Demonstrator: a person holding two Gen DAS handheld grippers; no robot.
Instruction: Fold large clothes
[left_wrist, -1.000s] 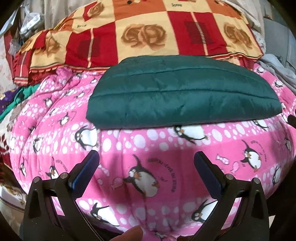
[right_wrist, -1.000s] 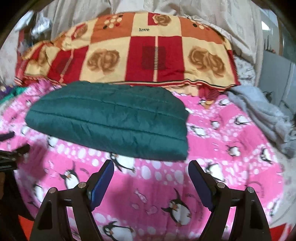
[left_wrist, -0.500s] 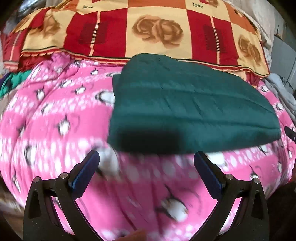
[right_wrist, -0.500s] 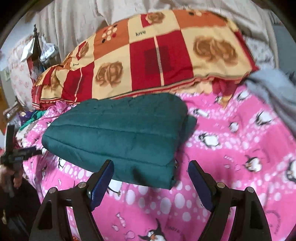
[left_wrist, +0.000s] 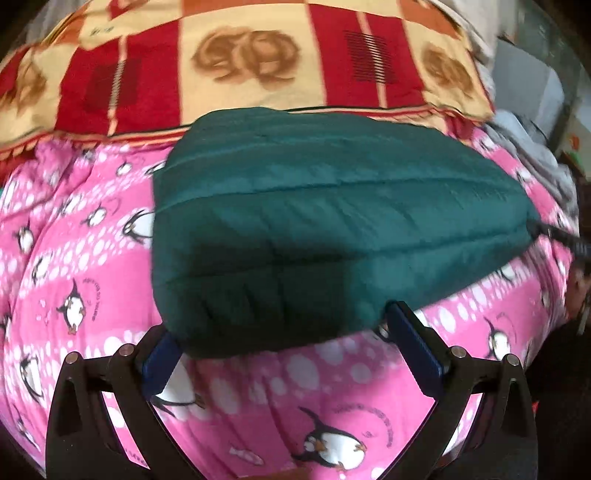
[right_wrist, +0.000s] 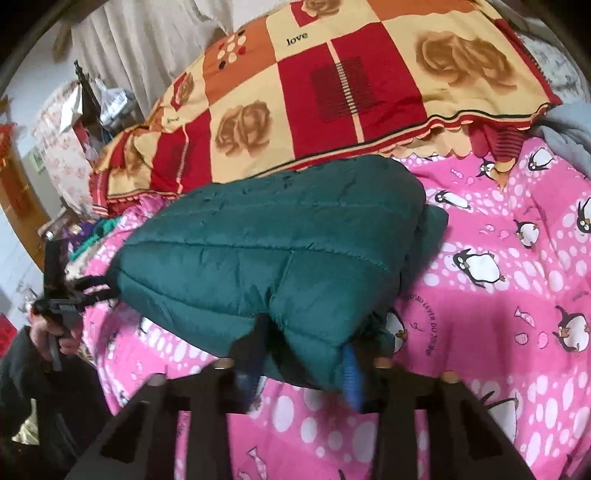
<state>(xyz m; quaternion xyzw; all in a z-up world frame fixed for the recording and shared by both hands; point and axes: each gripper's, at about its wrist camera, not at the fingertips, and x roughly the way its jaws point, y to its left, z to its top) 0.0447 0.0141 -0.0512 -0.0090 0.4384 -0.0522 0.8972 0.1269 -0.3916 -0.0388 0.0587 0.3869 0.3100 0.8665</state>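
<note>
The folded green jacket (left_wrist: 332, 229) lay crosswise between both grippers: the left gripper (left_wrist: 284, 347) spread wide around one end, the right gripper (right_wrist: 303, 373) pinching the opposite end.

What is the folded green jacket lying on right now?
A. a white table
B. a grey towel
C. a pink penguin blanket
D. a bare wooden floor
C: the jacket lies on the pink blanket printed with penguins, with the red and yellow rose-pattern quilt behind it.
</note>
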